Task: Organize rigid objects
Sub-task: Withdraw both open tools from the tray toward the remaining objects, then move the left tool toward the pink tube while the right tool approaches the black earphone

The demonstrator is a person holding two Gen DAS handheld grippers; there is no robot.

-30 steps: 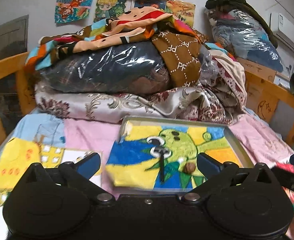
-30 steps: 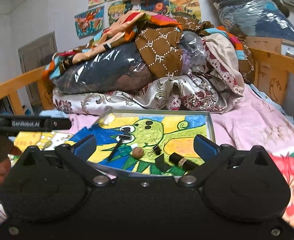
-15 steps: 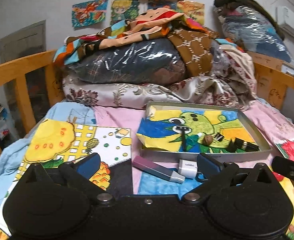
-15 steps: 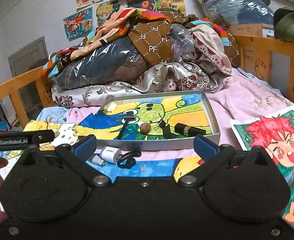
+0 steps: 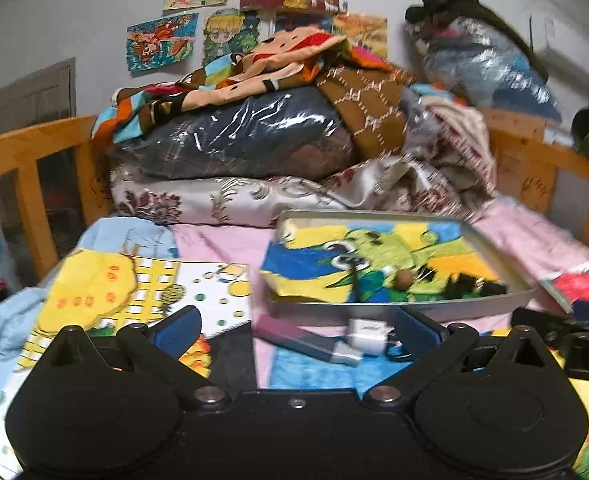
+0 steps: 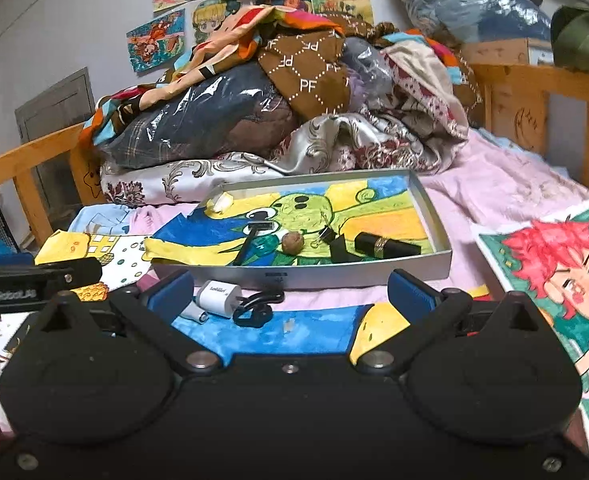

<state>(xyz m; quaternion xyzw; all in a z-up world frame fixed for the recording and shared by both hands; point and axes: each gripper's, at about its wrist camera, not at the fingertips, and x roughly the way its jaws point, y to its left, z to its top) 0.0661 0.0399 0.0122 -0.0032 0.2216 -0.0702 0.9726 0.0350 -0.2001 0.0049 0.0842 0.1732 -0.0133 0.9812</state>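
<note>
Chargers like the white plug [image 6: 219, 293] lying just in front of the grey tray [image 6: 434, 216], beside a purple stick [image 5: 294, 338] and black clip [image 6: 254, 311], are looking light, hard and slick, best pinched across flat sides. Right gripper [image 6: 290, 296] and left gripper [image 5: 296, 326] are hovering wide open, holding nothing.
</note>
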